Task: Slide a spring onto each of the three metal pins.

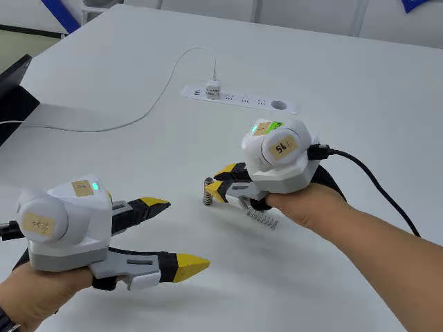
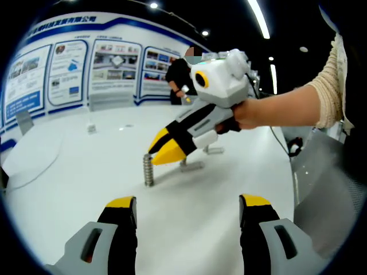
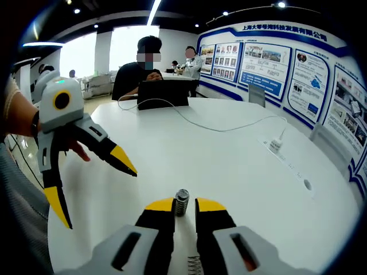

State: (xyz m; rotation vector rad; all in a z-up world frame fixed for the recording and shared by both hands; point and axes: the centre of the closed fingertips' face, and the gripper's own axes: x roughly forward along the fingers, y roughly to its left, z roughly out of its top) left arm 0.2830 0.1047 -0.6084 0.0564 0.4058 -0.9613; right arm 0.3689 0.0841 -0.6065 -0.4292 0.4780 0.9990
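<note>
Left gripper [image 1: 173, 233] sits nearest us at the bottom left of the head view, jaws spread wide and holding nothing (same wide gap in its own view). Right gripper [image 1: 218, 182] is low over the white table [image 1: 332, 83], with its tips at an upright spring [image 1: 208, 191]. In the right gripper view the jaws stand almost together with that spring in the slot at the tips. We cannot tell whether they pinch it or just flank it.

A loose spring [image 1: 264, 218] lies flat on the table just beside the right hand. We judge these springs light, squashy along their length and prone to roll or flick away. So we'd take hold mid-coil with a gentle squeeze and keep one open end free for the pin.

Hard to read: the pin itself is hidden, and we take it to be inside the upright coils. Two grey pieces [image 2: 192, 166] behind the upright spring in the left gripper view are too small to call springs or pins. Power strip [image 1: 239, 99] lies well apart on the far side.
</note>
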